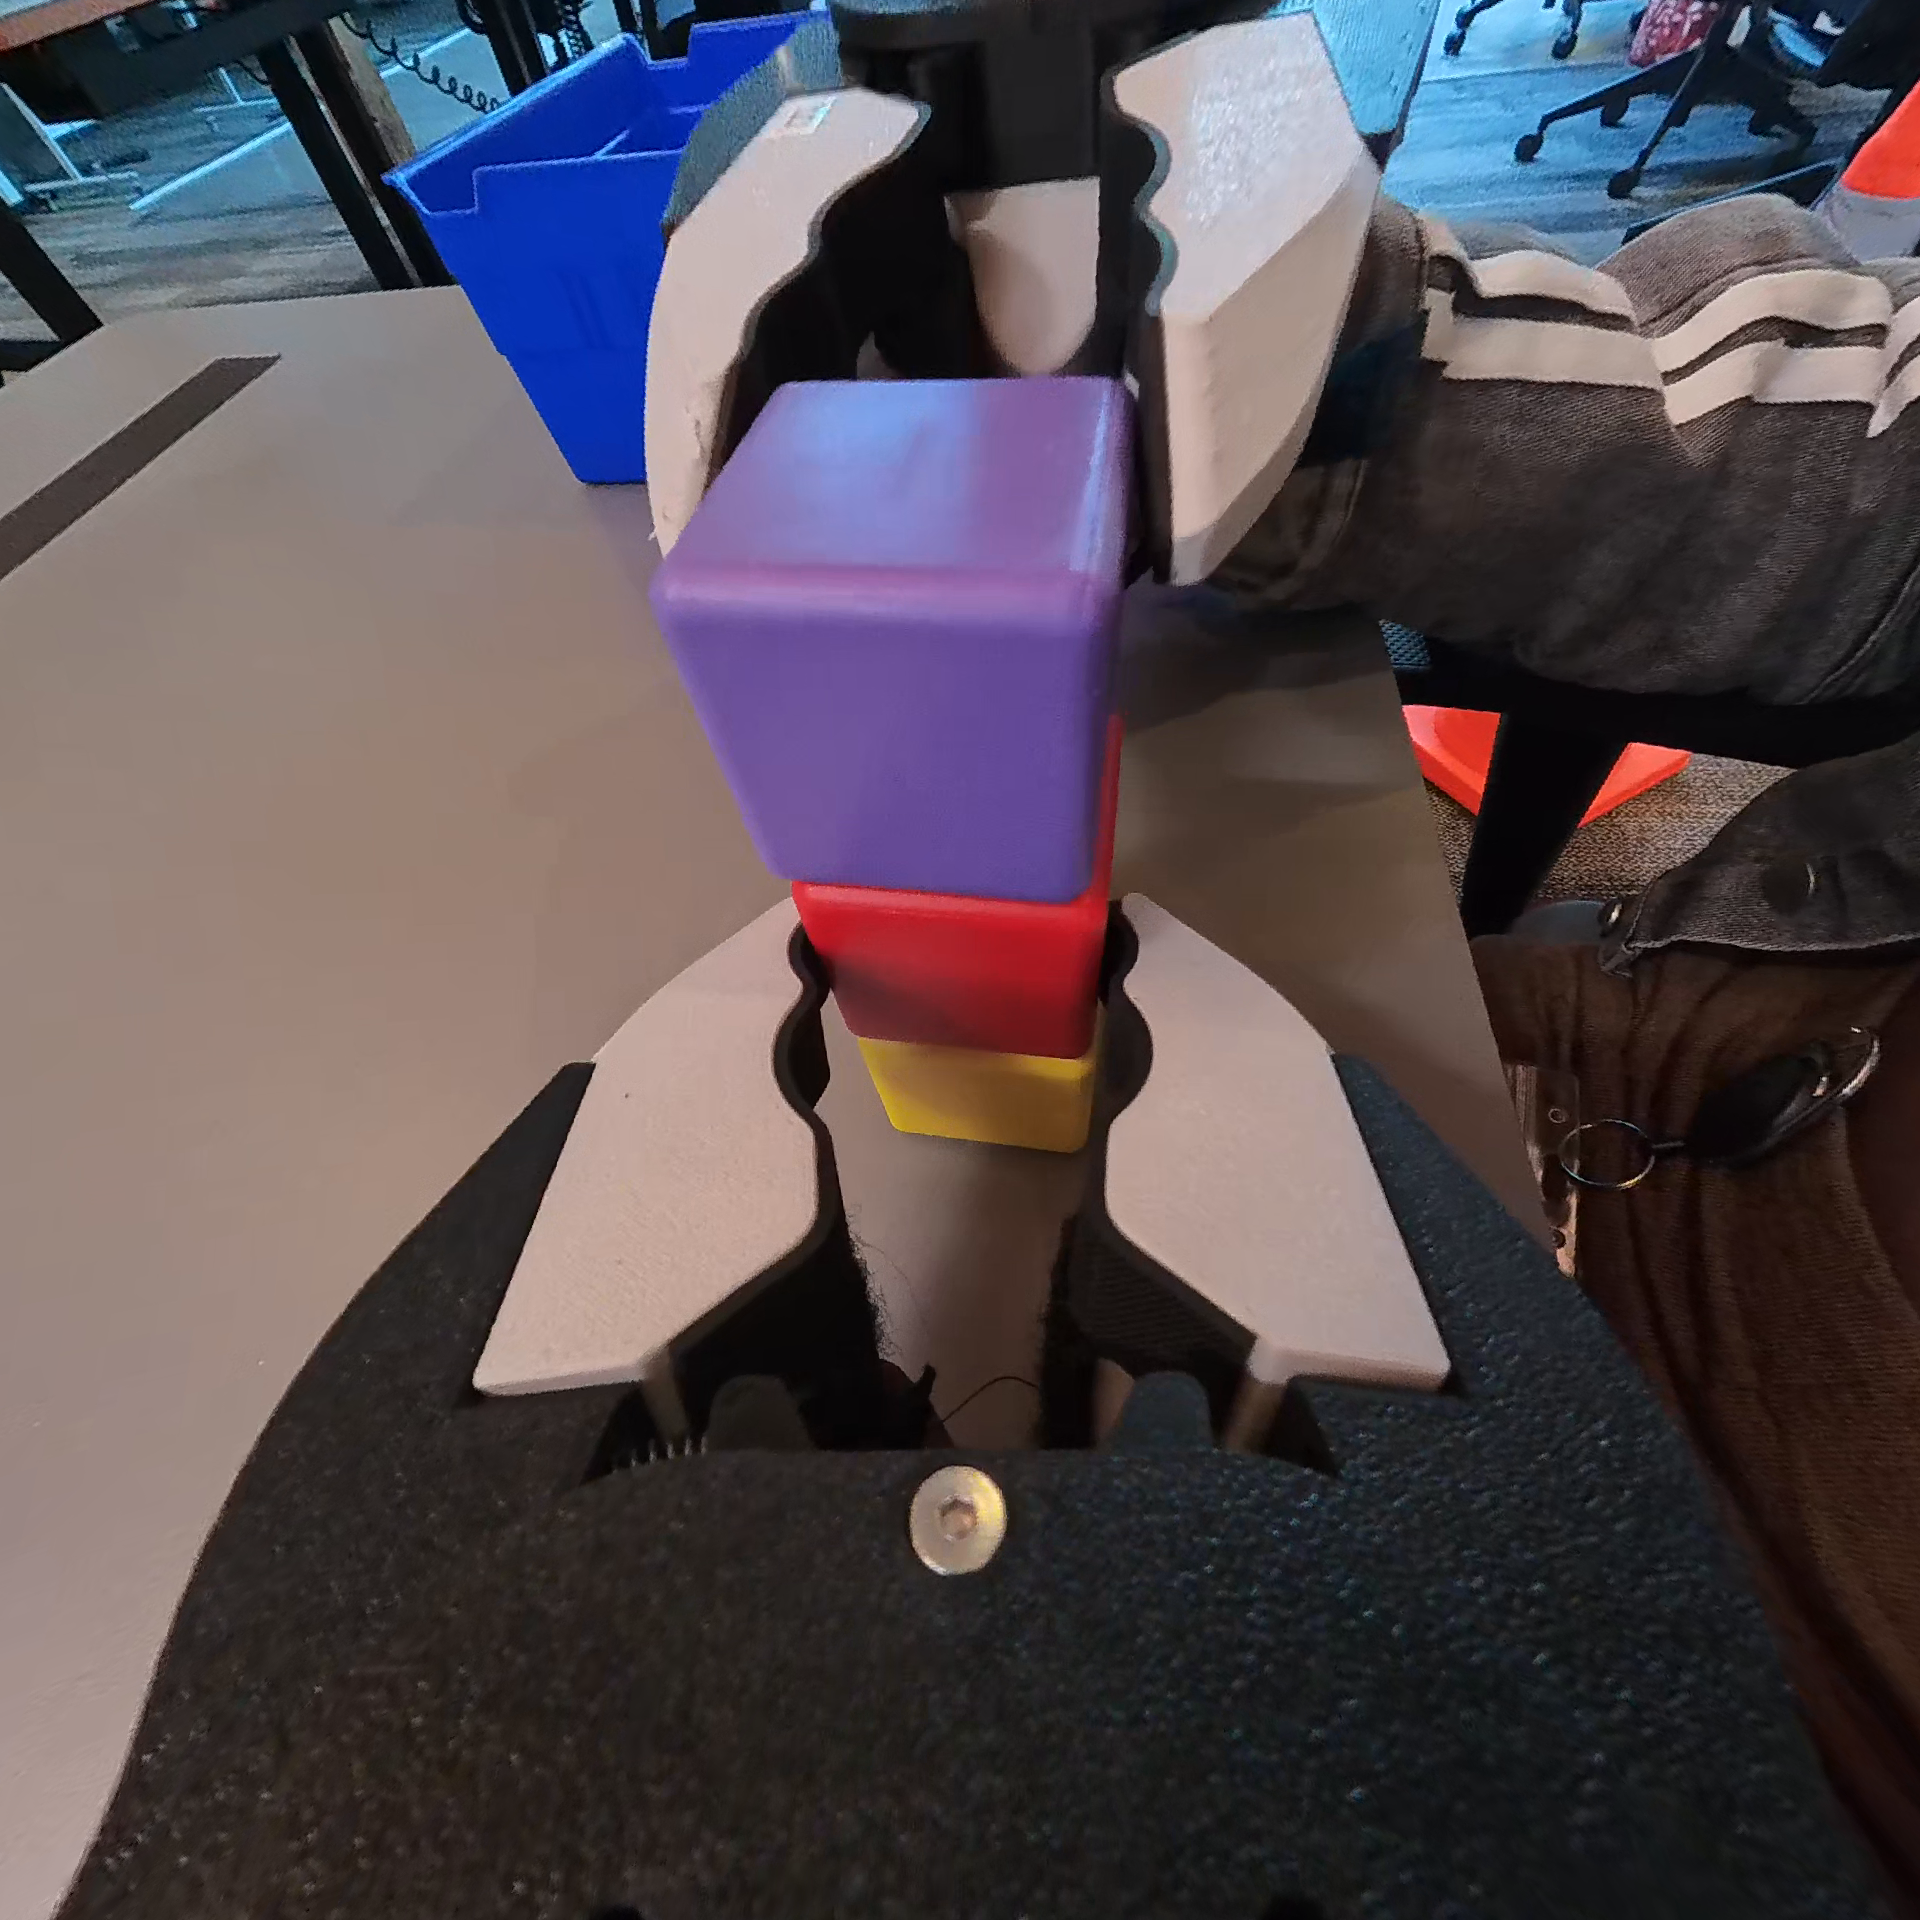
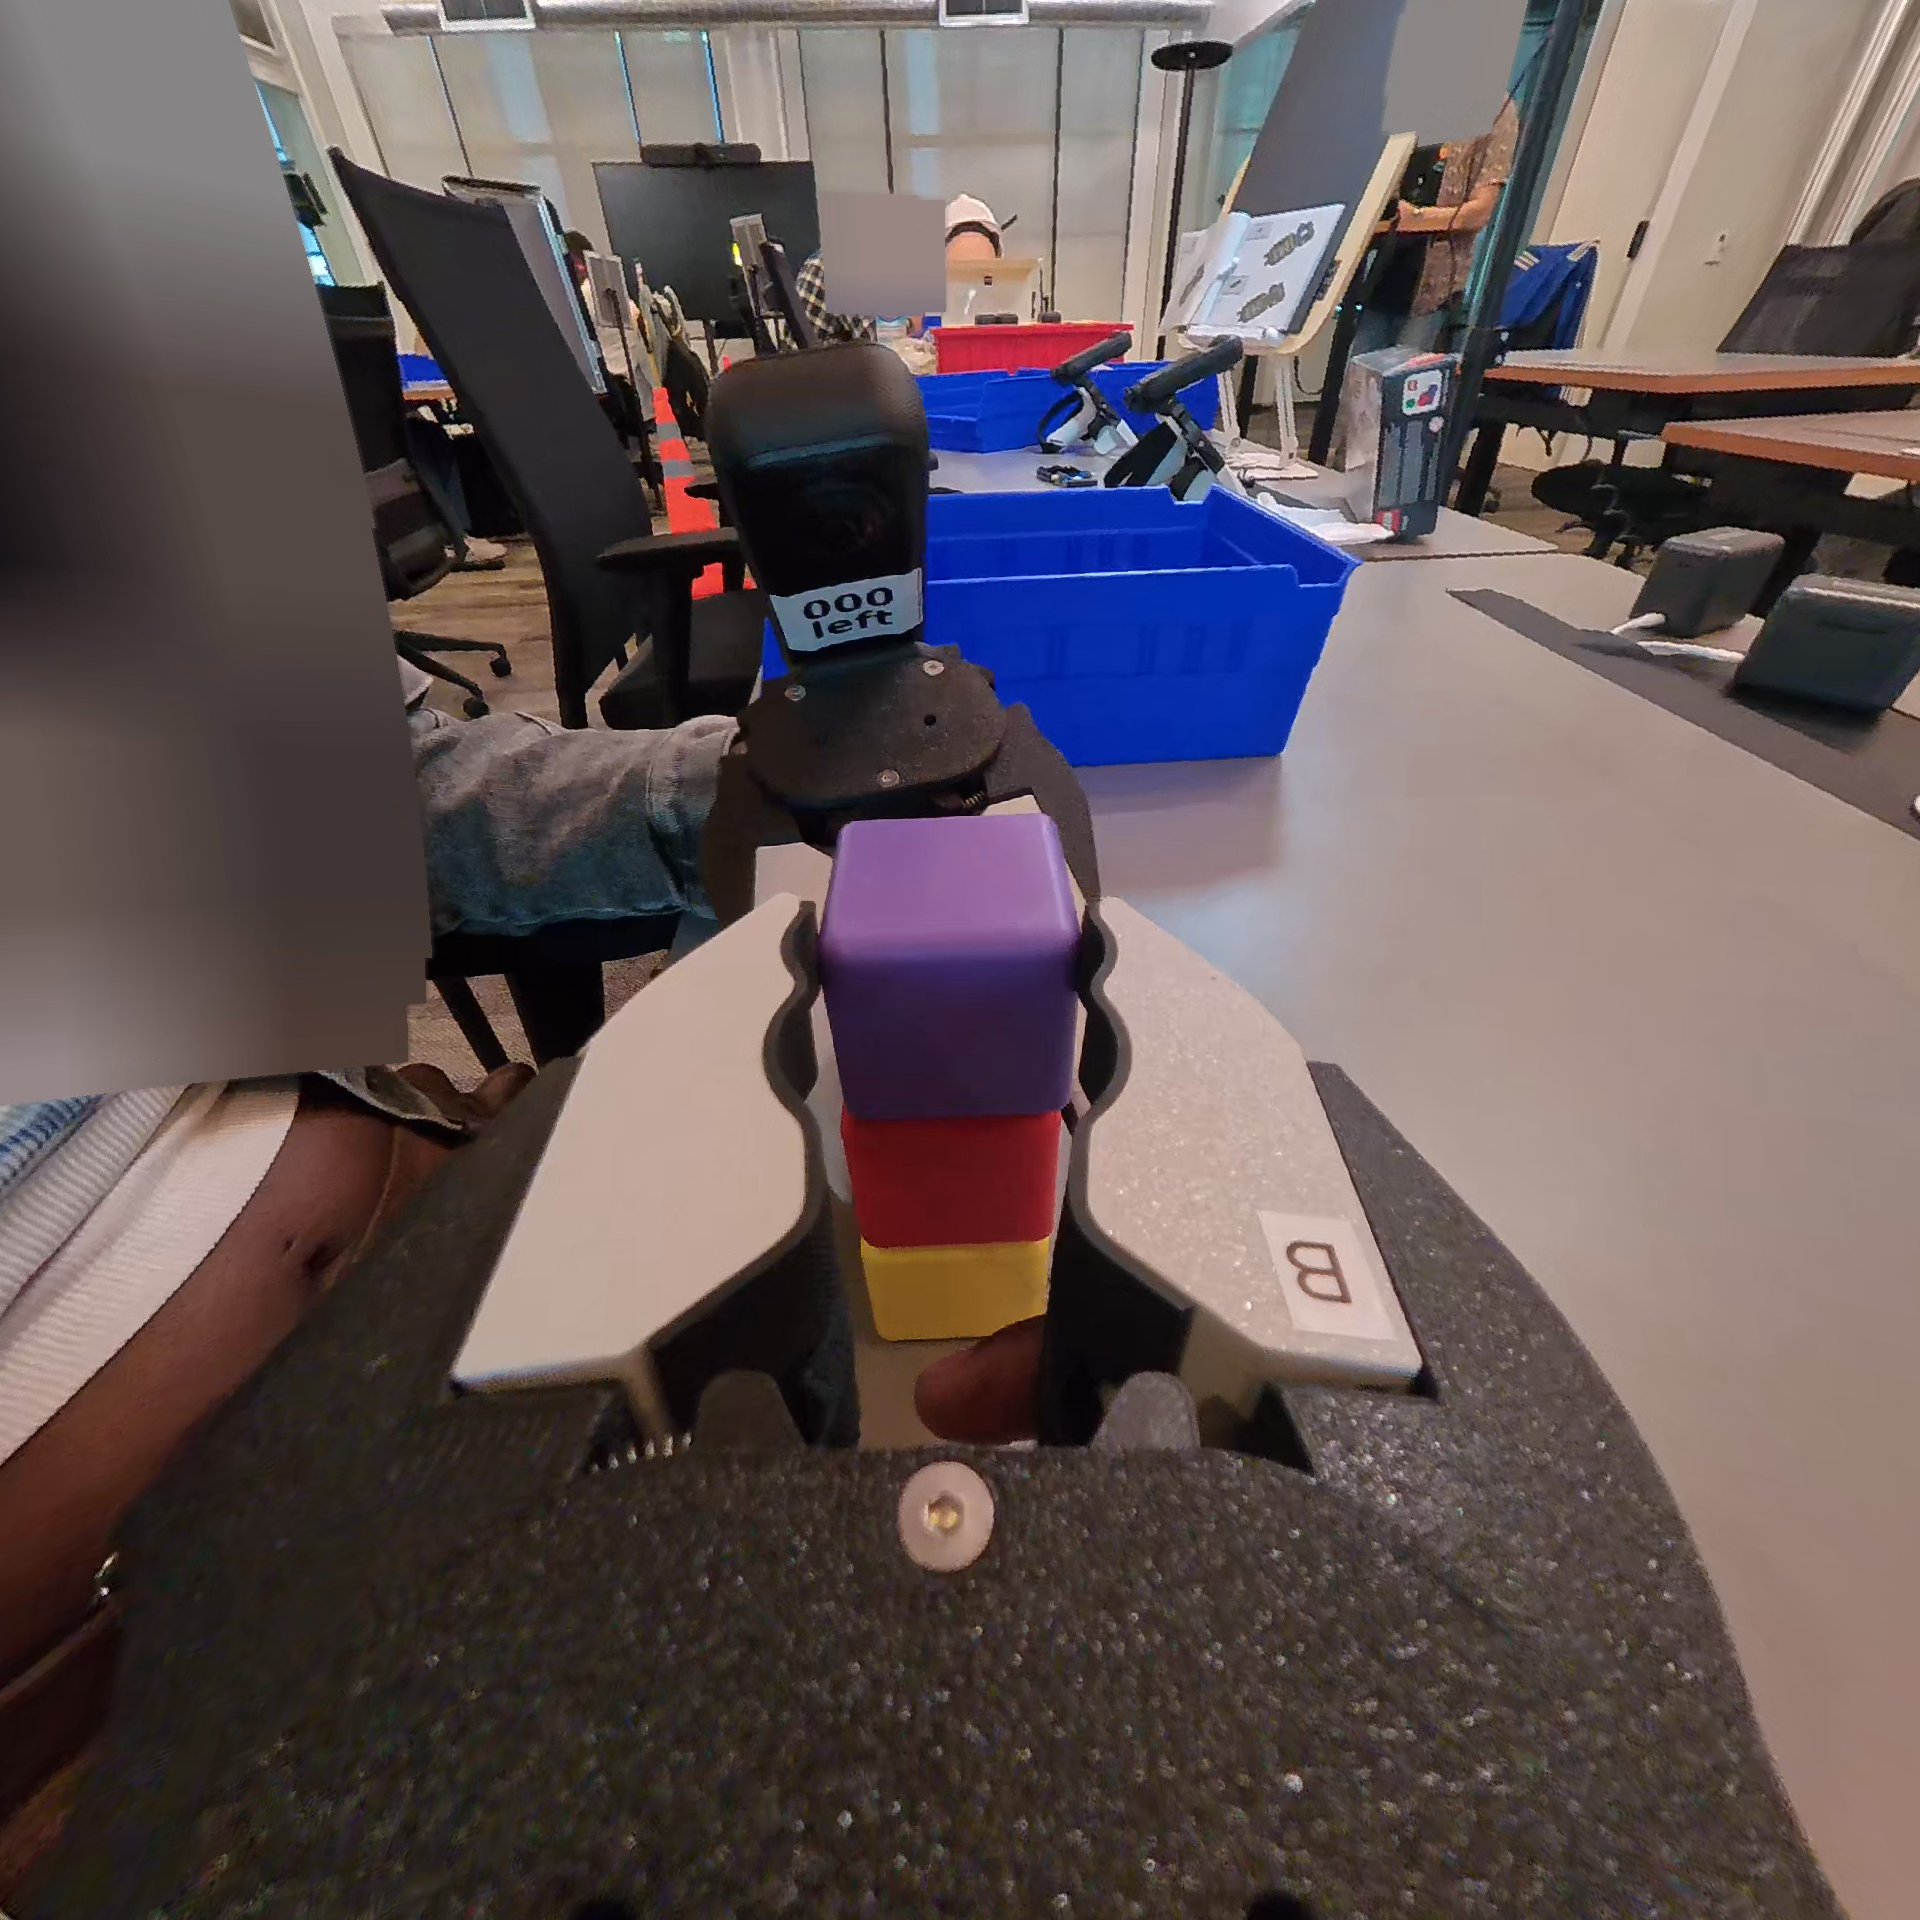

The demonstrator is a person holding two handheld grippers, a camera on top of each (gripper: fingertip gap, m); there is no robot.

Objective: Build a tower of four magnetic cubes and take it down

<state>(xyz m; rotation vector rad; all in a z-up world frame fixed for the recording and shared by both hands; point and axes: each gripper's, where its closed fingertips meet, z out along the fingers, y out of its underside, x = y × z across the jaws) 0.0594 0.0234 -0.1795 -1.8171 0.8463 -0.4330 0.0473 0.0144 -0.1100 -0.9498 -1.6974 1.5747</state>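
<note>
Tower of three cubes stands on the grey table (image 2: 1507, 935) in front of me: a purple cube (image 1: 904, 644) on top, a red cube (image 1: 956, 966) under it, a yellow cube (image 1: 982, 1096) at the bottom, resting on the tabletop. I see no fourth cube in either view, so I cannot tell whether I am still building or already taking the tower down.

My left gripper (image 1: 961, 971) is clenched on the red cube, its pads pressing both side faces. My right gripper (image 2: 948, 987) comes in from the opposite side and is clenched on the purple cube, pads tight against its two flanks. The two tools face each other across the tower.

I judge the step in hand to be parting, or seating, the purple cube at its magnetic joint with the red one. To do it well, I hold the left gripper steady as an anchor so the red and yellow cubes do not lift or tip. I move the purple cube straight along the tower's axis, faces parallel, without twisting. A sideways pull could drag the lower cubes over. A blue bin (image 2: 1122, 623) sits behind the tower, well apart.
</note>
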